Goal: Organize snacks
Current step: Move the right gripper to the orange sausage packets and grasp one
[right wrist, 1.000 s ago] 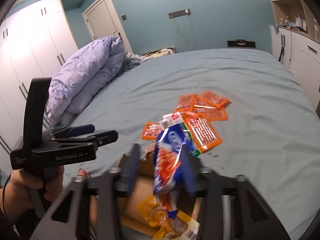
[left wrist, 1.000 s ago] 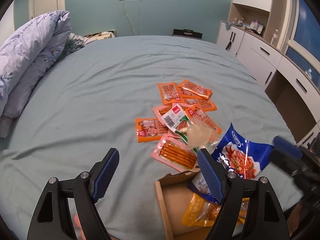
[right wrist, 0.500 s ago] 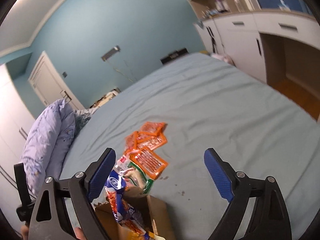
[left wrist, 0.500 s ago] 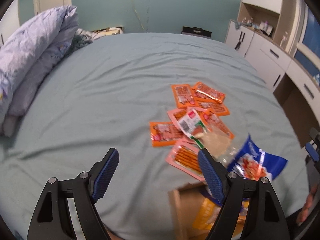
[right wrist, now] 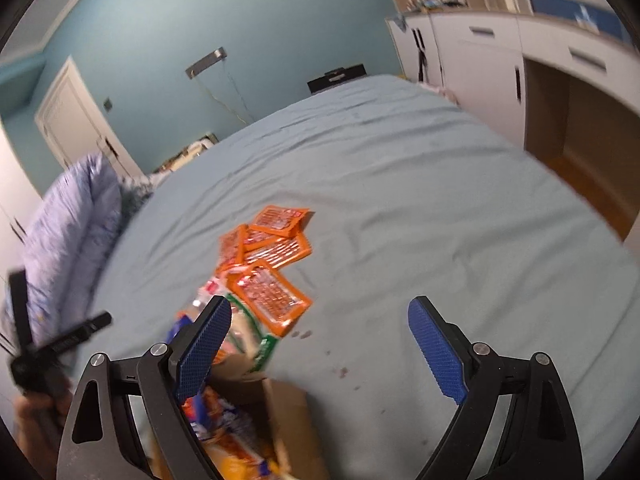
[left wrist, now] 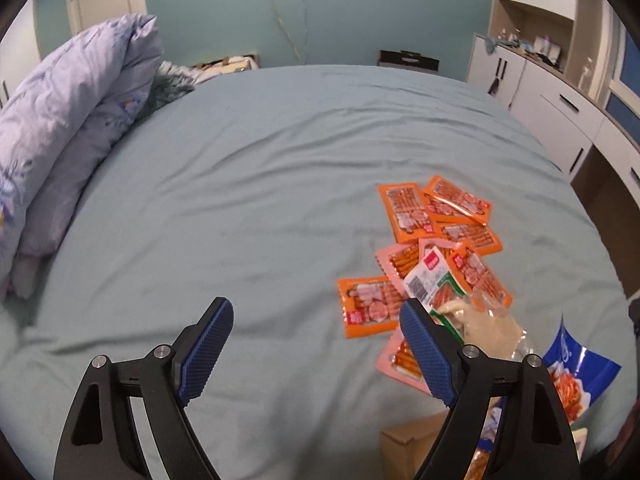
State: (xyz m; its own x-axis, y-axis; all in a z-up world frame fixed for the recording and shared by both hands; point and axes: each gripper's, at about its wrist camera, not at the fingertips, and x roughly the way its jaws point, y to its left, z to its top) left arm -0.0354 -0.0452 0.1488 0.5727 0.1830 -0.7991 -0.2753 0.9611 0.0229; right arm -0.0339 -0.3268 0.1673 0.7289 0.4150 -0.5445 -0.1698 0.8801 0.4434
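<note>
Several orange and pink snack packets [left wrist: 436, 236] lie in a loose pile on the blue-grey bed [left wrist: 248, 184]; the pile also shows in the right wrist view [right wrist: 266, 256]. A cardboard box [left wrist: 412, 448] sits at the near edge, with a blue snack bag [left wrist: 576, 372] leaning at it. In the right wrist view the box [right wrist: 288, 420] holds blue and yellow bags [right wrist: 216, 424]. My left gripper [left wrist: 316, 356] is open and empty, left of the pile. My right gripper [right wrist: 320, 352] is open and empty above the bed, right of the box.
A rolled lilac duvet [left wrist: 68, 120] lies along the bed's left side. White cabinets and drawers [left wrist: 560, 96] stand to the right, with a gap of wooden floor [right wrist: 592, 184] beside the bed. A clear crumpled bag [left wrist: 488, 328] lies by the pile.
My right gripper opened and let go of the blue snack bag at the box, then swung up and to the right. My left gripper drifted left, away from the box.
</note>
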